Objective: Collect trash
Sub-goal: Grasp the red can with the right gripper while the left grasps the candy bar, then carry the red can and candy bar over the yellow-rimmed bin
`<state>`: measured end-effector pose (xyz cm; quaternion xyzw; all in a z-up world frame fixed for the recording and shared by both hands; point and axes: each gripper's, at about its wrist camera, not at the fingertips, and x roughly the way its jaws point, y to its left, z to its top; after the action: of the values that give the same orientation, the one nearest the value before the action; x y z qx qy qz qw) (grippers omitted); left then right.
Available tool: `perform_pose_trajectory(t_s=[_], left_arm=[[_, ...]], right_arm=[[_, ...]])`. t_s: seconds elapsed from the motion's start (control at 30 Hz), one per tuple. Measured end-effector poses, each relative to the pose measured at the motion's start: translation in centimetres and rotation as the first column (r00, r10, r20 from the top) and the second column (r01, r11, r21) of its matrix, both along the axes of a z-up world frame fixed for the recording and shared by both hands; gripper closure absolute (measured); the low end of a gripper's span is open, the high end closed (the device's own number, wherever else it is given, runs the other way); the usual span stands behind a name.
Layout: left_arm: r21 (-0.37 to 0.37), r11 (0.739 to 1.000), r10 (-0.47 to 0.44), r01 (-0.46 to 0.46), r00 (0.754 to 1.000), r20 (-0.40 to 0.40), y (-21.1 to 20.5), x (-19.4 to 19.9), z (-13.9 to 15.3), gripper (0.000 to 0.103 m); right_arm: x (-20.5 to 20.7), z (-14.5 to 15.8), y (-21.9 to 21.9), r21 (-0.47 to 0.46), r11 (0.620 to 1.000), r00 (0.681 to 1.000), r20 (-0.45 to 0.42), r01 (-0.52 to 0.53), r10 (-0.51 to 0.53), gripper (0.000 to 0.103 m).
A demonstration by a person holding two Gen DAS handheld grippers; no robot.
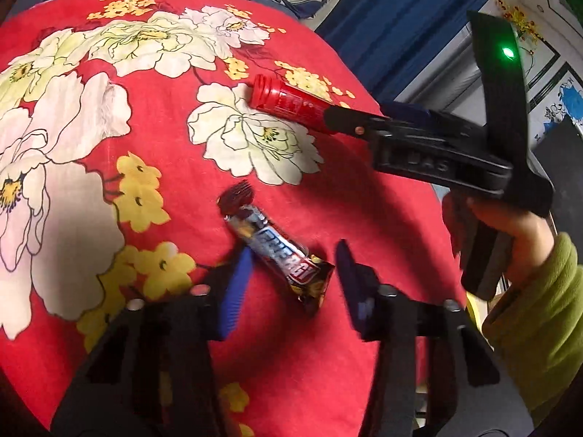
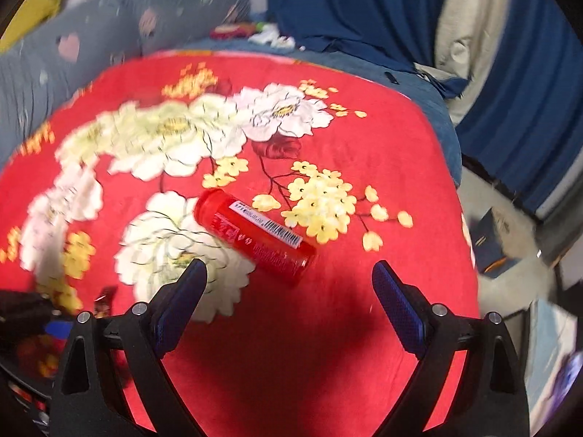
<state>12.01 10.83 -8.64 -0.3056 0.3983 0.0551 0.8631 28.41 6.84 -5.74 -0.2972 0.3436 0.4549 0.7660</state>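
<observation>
The step in hand looks like the pick-up itself, with two pieces of trash lying on the red flowered blanket (image 1: 328,196) and each gripper closing in on one. The left gripper (image 1: 291,280) has its fingers apart and straddling the near end of the wrapper (image 1: 280,251): the wrapper lies slantwise between them, close to the left blue pad (image 1: 237,287) and clear of the right one, so nothing is pinched yet. It lies toward the blanket's near right side. The tube (image 2: 255,235) lies on its side nearer the right edge, further up the blanket. The right gripper (image 2: 289,291) stands wide open just short of it, the tube's base between and slightly beyond the fingertips; from the left view one finger seems to reach the tube's end, though contact cannot be told. Next, I judge, the left fingers must shut squarely on the thin, slippery wrapper, and the right needs a little more advance before closing across the tube, which may roll.
</observation>
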Motion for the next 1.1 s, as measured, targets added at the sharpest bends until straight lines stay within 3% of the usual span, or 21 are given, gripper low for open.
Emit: perform_pose_trajectory(t_s=[0.2,0.3,0.4,0.47,0.53,0.67,0.9,1.1], left_arm=[[-0.016,1.000,-0.027,0.027,1.000,0.004,0.8,0.3,-0.5,0.085],[-0.029,0.999,-0.040,0.040,0.999,0.009,1.1,-0.1,-0.6,0.088],[-0.041,0.997,-0.057,0.058,0.998,0.016,1.1,-0.7,-0.6,0.090],[-0.046,0.997,-0.068,0.069,0.997,0.021,0.8,-1.1,-0.6,0.090],[-0.047,0.996,-0.076,0.077,0.997,0.029,0.6,-1.4,-0.5,0.090],[-0.035,0.995,-0.090,0.091,0.995,0.044,0.2,-1.6,-0.3,0.091],[0.042,0.991,-0.127,0.124,0.989,0.075,-1.2,-1.5,0.7,0.091],[0.113,0.981,-0.174,0.160,0.976,0.129,-2.9,-1.7,2.3,0.091]], right_arm=[[0.0,-1.5,3.6,-0.135,0.985,0.991,0.053,-0.112,0.120,0.014],[-0.4,-3.0,5.3,-0.243,0.959,0.976,0.124,-0.146,0.180,0.014],[-0.3,-3.6,6.0,-0.255,0.954,0.973,0.125,-0.159,0.195,0.018],[0.3,-3.6,6.1,-0.227,0.960,0.983,0.040,-0.166,0.179,0.043],[0.7,-3.7,5.7,-0.184,0.972,0.989,-0.042,-0.144,0.139,0.050],[0.9,-3.6,3.7,-0.103,0.992,0.991,-0.115,-0.075,0.062,0.067],[-0.8,-3.1,-3.6,0.061,0.993,0.973,-0.213,0.099,-0.084,0.071],[-3.2,-2.6,-10.9,0.194,0.949,0.952,-0.229,0.249,-0.203,0.071]])
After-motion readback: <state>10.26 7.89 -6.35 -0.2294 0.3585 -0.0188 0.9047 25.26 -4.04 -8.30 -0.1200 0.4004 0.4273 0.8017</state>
